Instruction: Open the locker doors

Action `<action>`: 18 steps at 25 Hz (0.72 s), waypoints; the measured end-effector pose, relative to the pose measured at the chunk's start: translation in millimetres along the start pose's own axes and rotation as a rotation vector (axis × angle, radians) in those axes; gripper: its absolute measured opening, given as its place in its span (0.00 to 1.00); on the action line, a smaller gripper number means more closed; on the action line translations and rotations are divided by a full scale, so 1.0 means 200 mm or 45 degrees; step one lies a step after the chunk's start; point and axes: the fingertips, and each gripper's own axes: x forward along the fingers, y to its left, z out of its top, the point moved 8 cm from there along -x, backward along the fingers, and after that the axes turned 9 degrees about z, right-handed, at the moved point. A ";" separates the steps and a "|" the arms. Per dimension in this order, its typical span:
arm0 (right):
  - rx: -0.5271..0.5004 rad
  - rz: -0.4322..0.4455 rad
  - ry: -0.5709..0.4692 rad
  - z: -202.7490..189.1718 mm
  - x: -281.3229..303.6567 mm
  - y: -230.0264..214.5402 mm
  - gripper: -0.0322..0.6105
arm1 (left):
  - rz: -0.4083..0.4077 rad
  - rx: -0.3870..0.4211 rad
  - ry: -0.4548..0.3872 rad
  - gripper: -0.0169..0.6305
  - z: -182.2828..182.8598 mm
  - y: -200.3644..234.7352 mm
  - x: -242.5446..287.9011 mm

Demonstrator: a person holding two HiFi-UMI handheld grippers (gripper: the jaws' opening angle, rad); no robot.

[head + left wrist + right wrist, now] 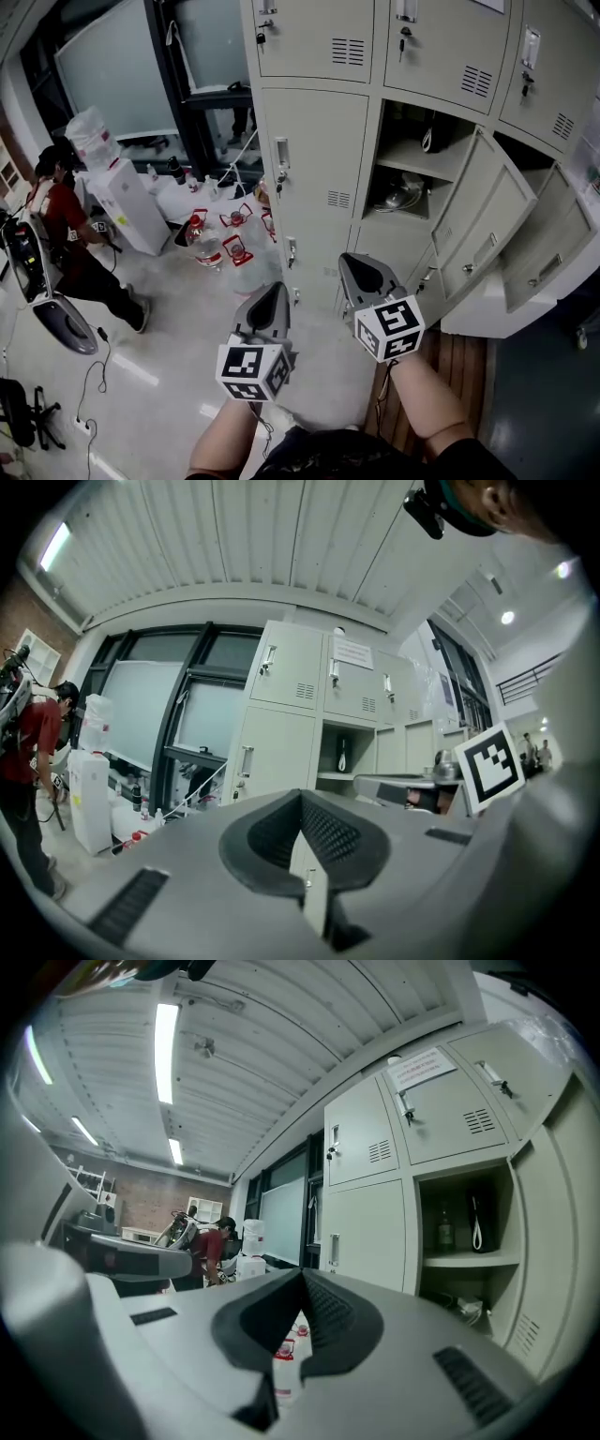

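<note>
A bank of beige lockers [375, 103] fills the upper right of the head view. The middle compartment [412, 169] stands open with its door [483, 220] swung out, and a second door [553, 248] to its right is open too. The left-column door [314, 159] with its handle [281, 155] is closed, as is the door below it [314, 258]. My left gripper [277, 291] and right gripper [349, 261] hover in front of the lower lockers, apart from them, both shut on nothing. In the gripper views the left gripper [302, 799] and right gripper [303, 1277] have their jaws meeting.
A white water dispenser [122, 192] and several water bottles [220, 239] stand on the floor at left. A person in a red top [66, 234] bends beside a parked scooter [42, 291]. Cables [94, 375] trail across the floor. A wooden strip [459, 366] lies under the open doors.
</note>
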 end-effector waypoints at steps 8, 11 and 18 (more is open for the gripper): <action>0.012 -0.027 -0.011 0.04 0.40 0.13 0.05 | -0.038 0.015 -0.004 0.03 0.06 0.38 0.12; 0.015 -0.040 -0.013 0.04 0.51 0.18 0.05 | -0.060 0.027 0.000 0.03 0.07 0.49 0.15; 0.016 -0.067 -0.011 0.07 0.67 0.25 0.05 | -0.099 0.039 -0.014 0.03 0.10 0.64 0.19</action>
